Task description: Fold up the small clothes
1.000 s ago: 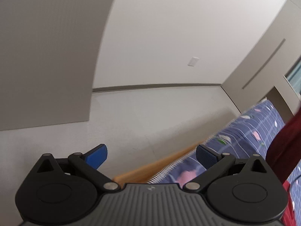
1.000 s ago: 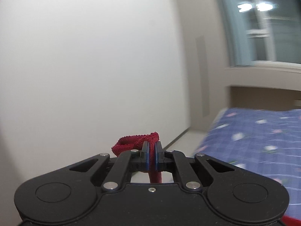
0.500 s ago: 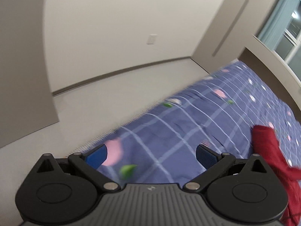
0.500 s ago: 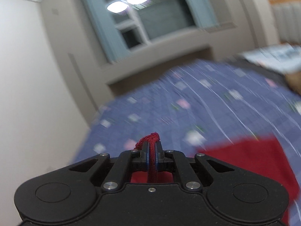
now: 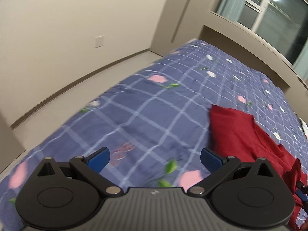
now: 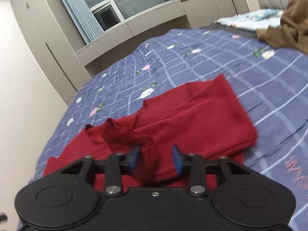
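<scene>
Two grippers are in your hands, both angled down over a bed covered with a blue checked sheet (image 5: pixel 146 115) printed with pink and white flowers.

Your left gripper (image 5: pixel 155 158) has its jaws standing wide apart with nothing between them; only the sheet shows through the gap. Its blue pads (image 5: pixel 98 158) sit clear of any cloth. To the right of that gripper, in the left wrist view, the red garment (image 5: pixel 240 132) lies on the sheet, its near edge just beside the right-hand pad.

Your right gripper (image 6: pixel 156 158) has its jaws opening. A ridge of the red garment (image 6: pixel 192 121) runs up between the two blue pads, but they are not pressing on it. Just beyond the left-hand pad a crumpled, hemmed edge of the cloth stands up in a small peak. The rest of the garment spreads loosely ahead, with one broad panel reaching toward the upper right and flatter parts trailing to the lower left.

Farther back on the bed, at the upper right of the right wrist view, a brown garment (image 6: pixel 288 28) lies in a heap, well apart from the red one. A window (image 6: pixel 134 2) with pale blue curtains fills the far wall.
</scene>
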Tool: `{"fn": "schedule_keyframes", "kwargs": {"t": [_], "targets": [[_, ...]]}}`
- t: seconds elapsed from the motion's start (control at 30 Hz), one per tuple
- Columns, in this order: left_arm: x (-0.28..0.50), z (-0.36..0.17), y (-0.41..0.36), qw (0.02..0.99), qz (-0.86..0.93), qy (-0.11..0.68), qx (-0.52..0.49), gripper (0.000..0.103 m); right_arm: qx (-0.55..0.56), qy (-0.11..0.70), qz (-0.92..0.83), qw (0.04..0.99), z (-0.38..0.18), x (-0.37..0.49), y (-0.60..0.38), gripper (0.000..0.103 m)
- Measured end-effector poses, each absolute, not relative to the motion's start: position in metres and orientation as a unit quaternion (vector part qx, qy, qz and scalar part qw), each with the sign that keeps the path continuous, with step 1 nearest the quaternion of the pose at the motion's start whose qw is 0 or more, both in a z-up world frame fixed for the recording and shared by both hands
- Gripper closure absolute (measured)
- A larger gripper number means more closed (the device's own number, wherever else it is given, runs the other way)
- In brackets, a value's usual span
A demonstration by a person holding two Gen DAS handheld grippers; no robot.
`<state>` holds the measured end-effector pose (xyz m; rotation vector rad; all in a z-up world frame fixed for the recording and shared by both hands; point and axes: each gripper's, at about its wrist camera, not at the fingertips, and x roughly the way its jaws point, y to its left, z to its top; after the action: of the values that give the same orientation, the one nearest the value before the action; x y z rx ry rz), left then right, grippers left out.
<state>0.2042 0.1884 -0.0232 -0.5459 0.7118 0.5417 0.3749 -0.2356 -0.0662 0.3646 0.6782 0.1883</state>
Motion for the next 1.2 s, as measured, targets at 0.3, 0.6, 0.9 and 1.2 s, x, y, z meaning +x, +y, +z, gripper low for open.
{"fn": "schedule_keyframes", "kwargs": {"t": [0.3,0.6,0.9,1.2], "targets": [[0.298,-0.04,0.17,0.883,0.21,0.352,-0.229,0.001,0.118,0.319,0.124,0.932,-0.05,0.391,-0.239,0.019],[0.342,-0.044,0.167,0.885,0.199,0.363,-0.213,0.001,0.086,0.384,0.146,0.908,-0.076,0.428,-0.229,0.093],[0.348,-0.046,0.166,0.885,0.207,0.36,-0.209,0.001,0.052,0.344,0.106,0.932,-0.06,0.438,-0.245,0.094],[0.367,-0.055,0.156,0.899,0.184,0.349,-0.189,0.001,0.013,0.317,0.089,0.944,-0.067,0.425,-0.24,0.055]]}}
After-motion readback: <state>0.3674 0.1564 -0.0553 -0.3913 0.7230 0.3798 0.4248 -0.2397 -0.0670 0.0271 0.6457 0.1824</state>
